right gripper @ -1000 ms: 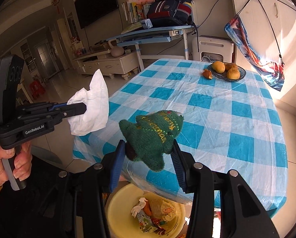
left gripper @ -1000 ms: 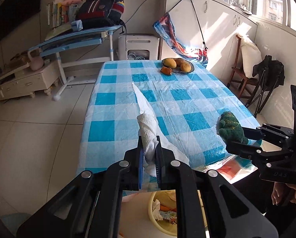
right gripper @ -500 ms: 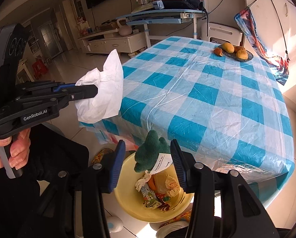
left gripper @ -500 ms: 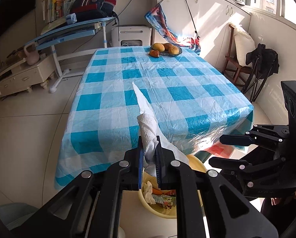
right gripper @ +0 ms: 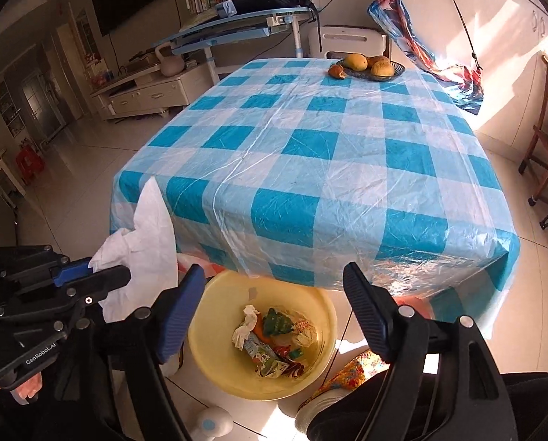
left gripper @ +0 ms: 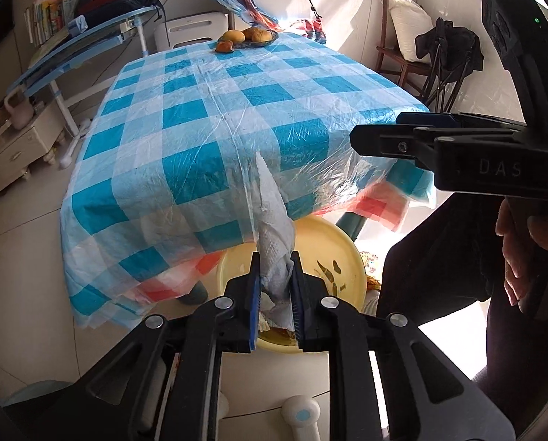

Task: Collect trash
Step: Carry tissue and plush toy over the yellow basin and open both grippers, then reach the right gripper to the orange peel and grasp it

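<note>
**Tissue poised over the bin, toy already dropped**

The checked table is seen beyond the yellow bin, which is set on the floor at its near edge. The white tissue is enclosed by the left gripper, whose jaws have just been easing apart. The right gripper is spread wide, nothing between its jaws. The green knitted toy is lying among the wrappers in the bin.

Count, taken relative to the yellow basin on the floor:

- Basins: 1.
- Green knitted toys: 1, lying inside the basin.
- Crumpled white tissues inside the basin: 1; other wrappers there are too jumbled to count.
- White paper towels: 1, above the basin's rim, between gripper fingers.
- Tables: 1, just behind the basin.
- Fruit plates: 1, at the table's end farthest from the basin; about 3 fruits on it, 1 beside it.
- Grippers: 2.
</note>
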### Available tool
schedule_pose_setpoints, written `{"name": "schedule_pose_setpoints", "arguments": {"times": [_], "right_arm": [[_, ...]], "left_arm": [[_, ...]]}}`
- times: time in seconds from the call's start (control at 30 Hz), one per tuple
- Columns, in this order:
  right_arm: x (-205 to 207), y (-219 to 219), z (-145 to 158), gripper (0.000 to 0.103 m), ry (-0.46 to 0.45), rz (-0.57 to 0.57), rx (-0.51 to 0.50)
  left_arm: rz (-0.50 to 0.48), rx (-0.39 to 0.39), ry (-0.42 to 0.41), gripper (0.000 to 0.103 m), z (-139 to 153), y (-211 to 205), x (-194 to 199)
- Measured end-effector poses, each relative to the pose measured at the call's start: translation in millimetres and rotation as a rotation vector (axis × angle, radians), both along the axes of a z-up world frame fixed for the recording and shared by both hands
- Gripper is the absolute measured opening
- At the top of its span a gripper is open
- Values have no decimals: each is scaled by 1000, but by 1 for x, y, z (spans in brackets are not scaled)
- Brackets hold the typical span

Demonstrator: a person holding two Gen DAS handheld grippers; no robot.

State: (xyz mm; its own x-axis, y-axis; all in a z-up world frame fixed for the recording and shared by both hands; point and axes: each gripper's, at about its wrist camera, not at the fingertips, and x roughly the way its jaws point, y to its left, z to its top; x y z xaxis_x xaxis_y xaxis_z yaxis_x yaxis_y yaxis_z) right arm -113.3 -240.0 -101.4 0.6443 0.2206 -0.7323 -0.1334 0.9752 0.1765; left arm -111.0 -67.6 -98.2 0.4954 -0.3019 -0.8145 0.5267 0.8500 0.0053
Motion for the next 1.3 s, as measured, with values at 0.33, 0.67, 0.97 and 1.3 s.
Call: {"name": "schedule_pose_setpoints", "arguments": {"times": [0.33,0.67,0.97,1.3], "right_arm": [[-2,-5,12,79,-82,-45,16],[-4,-5,15,79,-100,-36,18],[59,17,40,79,-108,84,27],[240,12,17,75,-12,68,16]], "left_arm": [[127,-29,-183,75,31,16,-1],[321,-95,-258,80,51,51,12],[482,-200,-224,82,59,86,19],[445,-229,-175,82,56,81,37]]}}
